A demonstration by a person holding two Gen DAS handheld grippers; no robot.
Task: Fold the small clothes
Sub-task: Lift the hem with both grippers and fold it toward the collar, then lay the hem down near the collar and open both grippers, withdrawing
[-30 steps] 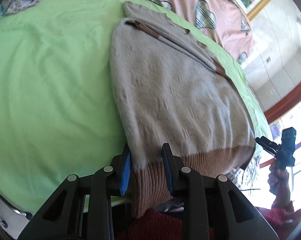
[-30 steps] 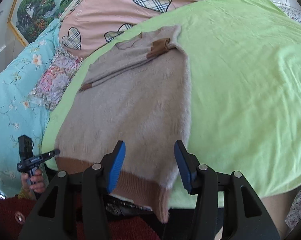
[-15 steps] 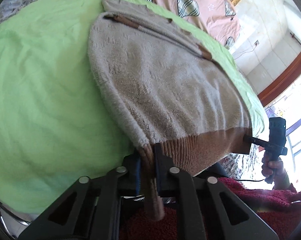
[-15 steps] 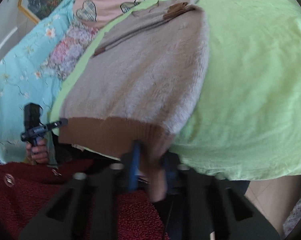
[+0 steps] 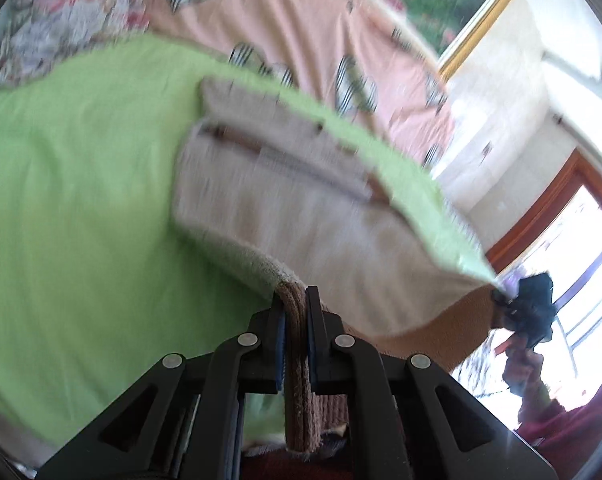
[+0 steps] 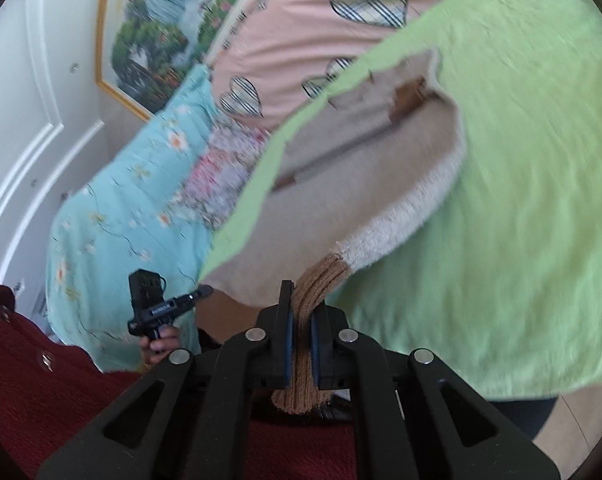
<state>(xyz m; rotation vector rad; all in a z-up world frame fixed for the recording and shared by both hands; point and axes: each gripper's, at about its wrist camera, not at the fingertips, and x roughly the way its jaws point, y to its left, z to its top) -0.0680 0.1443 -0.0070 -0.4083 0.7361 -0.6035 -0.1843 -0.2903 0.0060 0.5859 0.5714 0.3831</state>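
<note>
A small beige fuzzy sweater with a brown ribbed hem lies on the green bedsheet, sleeves folded across its far end. My left gripper is shut on the hem's left corner, which hangs down between the pads. My right gripper is shut on the hem's right corner. Both corners are lifted off the bed, and the hem is stretched between the two grippers. The right gripper shows at the right edge of the left wrist view, the left gripper at the left of the right wrist view.
A pink duvet with plaid hearts lies beyond the sweater. A light blue floral quilt sits at the bed's side. A framed landscape picture hangs on the wall. A dark red sleeve is near the camera. A window is at right.
Both grippers went from open around the hem to shut on its corners. Both then rose, lifting the hem edge off the sheet; the views tilted up toward the pillows.
</note>
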